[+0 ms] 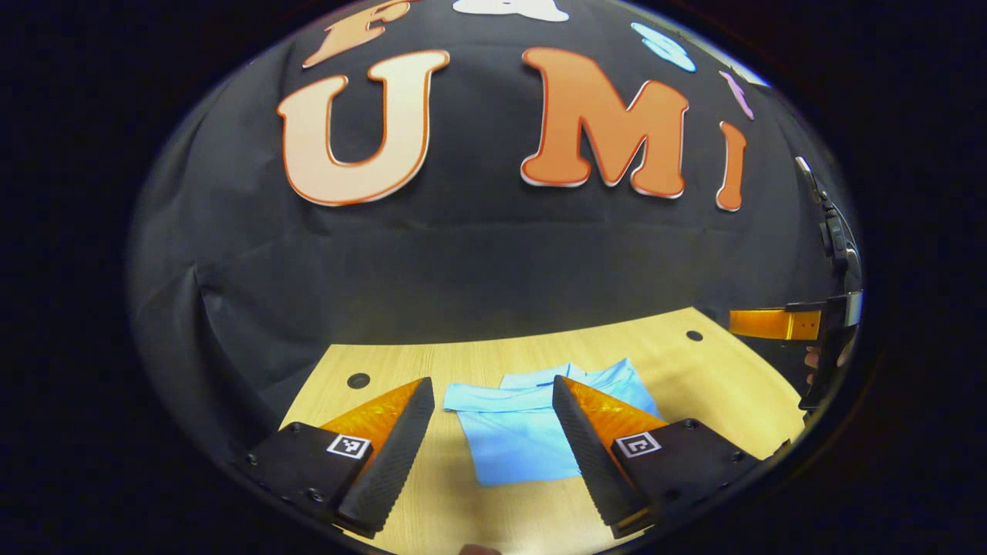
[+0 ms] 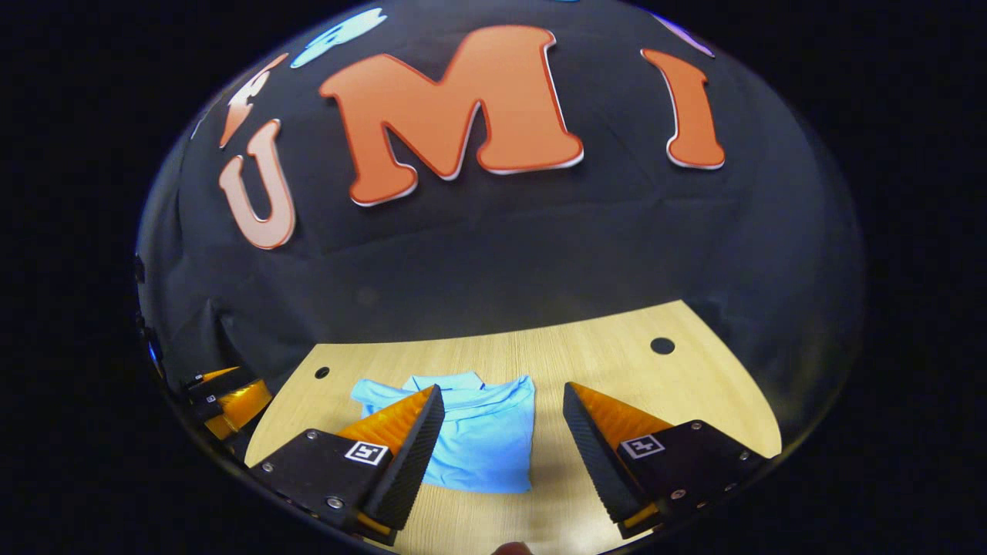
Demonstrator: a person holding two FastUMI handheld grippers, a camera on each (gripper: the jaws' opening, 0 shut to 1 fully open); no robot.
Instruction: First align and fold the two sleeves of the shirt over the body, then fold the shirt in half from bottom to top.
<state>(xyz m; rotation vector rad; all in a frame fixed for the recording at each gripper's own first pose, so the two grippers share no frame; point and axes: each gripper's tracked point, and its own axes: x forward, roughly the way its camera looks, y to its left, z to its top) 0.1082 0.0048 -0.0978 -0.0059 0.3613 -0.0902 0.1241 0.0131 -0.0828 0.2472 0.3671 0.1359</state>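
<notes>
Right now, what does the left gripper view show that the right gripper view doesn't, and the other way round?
Left gripper view: the right gripper at its far right edge, with a bit of the hand holding it. Right gripper view: the left gripper at its lower left edge. Both: the light blue short-sleeved shirt lying on the pale wooden table, seen past that view's own open fingers.

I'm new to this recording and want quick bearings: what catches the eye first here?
A light blue shirt lies flat on the wooden table, its collar toward the booth's black wall, looking already partly folded into a compact shape. The left gripper and right gripper both hang open above it, touching nothing. In the left gripper view, the other gripper appears at the far right edge.
</notes>
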